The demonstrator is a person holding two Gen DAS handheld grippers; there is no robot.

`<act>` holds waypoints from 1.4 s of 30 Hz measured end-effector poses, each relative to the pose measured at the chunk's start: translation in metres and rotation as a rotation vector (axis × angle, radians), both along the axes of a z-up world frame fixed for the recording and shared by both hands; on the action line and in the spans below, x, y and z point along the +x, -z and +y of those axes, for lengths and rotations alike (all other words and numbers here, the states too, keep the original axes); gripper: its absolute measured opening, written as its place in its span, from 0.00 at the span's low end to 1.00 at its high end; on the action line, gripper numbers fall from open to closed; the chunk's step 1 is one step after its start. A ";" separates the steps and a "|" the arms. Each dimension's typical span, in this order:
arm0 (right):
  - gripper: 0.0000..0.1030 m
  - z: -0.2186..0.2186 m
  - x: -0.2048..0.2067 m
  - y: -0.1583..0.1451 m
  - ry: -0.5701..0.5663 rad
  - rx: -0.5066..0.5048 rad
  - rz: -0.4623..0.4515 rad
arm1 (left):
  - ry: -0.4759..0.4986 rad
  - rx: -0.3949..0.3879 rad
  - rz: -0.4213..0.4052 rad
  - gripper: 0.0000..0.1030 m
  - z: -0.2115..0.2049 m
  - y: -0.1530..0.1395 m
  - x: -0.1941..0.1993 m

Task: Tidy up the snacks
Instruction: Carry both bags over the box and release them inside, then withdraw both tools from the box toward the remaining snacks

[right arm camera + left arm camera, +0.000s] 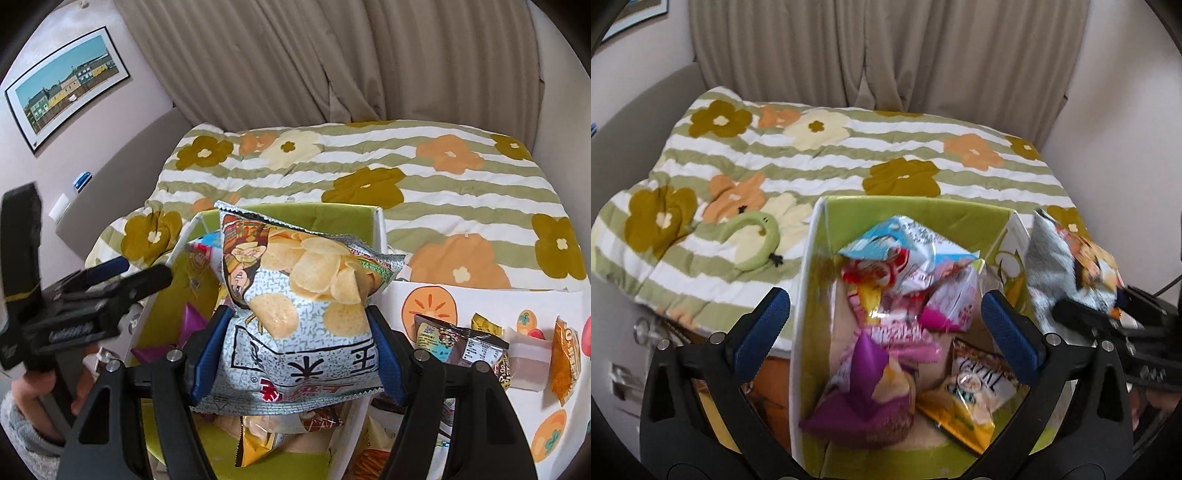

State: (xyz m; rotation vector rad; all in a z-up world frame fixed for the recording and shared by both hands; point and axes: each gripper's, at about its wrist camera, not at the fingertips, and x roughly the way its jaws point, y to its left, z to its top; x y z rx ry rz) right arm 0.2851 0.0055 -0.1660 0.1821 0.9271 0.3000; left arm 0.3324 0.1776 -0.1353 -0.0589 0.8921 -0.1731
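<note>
A box [809,258] with green inside walls holds several snack bags: a blue-and-white one [908,243] on top, a pink one [945,306], a purple one [864,398] and a yellow one [971,391]. My left gripper [882,301] hangs open above them, its jaws spread about as wide as the box, with nothing pressed between the pads. My right gripper [297,314] is shut on a silver potato-chip bag [303,280], held upright over the box [332,218] at its right side. The left wrist view shows that bag [1056,266] at the right edge.
The box stands against a bed with a striped floral quilt [849,158]; a green plush ring [757,236] lies on it. Right of the box, a white fruit-print surface [491,299] carries a dark snack pack [458,343], an orange pack [565,365] and a small clear tub [528,362]. Curtains hang behind.
</note>
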 end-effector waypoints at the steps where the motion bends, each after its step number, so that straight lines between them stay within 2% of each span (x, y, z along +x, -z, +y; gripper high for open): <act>1: 0.65 0.001 0.001 0.001 -0.005 0.001 0.003 | -0.005 -0.001 -0.001 1.00 0.002 0.000 -0.003; 11: 0.68 0.028 0.016 0.017 -0.098 -0.058 0.030 | -0.084 0.010 0.013 1.00 0.023 0.003 -0.027; 13: 0.80 0.032 0.016 0.020 -0.099 -0.057 0.020 | -0.101 0.017 0.012 1.00 0.027 0.003 -0.031; 14: 0.98 0.032 0.015 0.021 -0.099 -0.061 0.008 | -0.110 0.014 0.012 1.00 0.029 0.004 -0.035; 15: 1.00 0.033 0.012 0.021 -0.100 -0.065 -0.019 | -0.116 0.009 0.014 1.00 0.032 0.004 -0.037; 18: 1.00 0.033 0.002 0.017 -0.118 -0.070 -0.072 | -0.132 -0.011 0.033 1.00 0.038 0.009 -0.046; 21: 1.00 0.034 -0.006 0.018 -0.116 -0.111 -0.071 | -0.137 -0.028 0.047 1.00 0.040 0.012 -0.055; 24: 1.00 0.034 -0.014 0.017 -0.124 -0.090 -0.057 | -0.138 -0.025 0.046 1.00 0.040 0.011 -0.065; 31: 1.00 0.031 -0.037 -0.003 -0.117 -0.069 -0.047 | -0.129 -0.043 0.004 1.00 0.036 -0.013 -0.093; 35: 1.00 0.020 -0.058 -0.020 -0.081 -0.011 -0.060 | -0.095 -0.049 -0.023 1.00 0.029 -0.028 -0.112; 42: 1.00 -0.009 -0.101 -0.045 0.022 -0.037 -0.109 | 0.004 -0.086 -0.057 1.00 0.003 -0.043 -0.135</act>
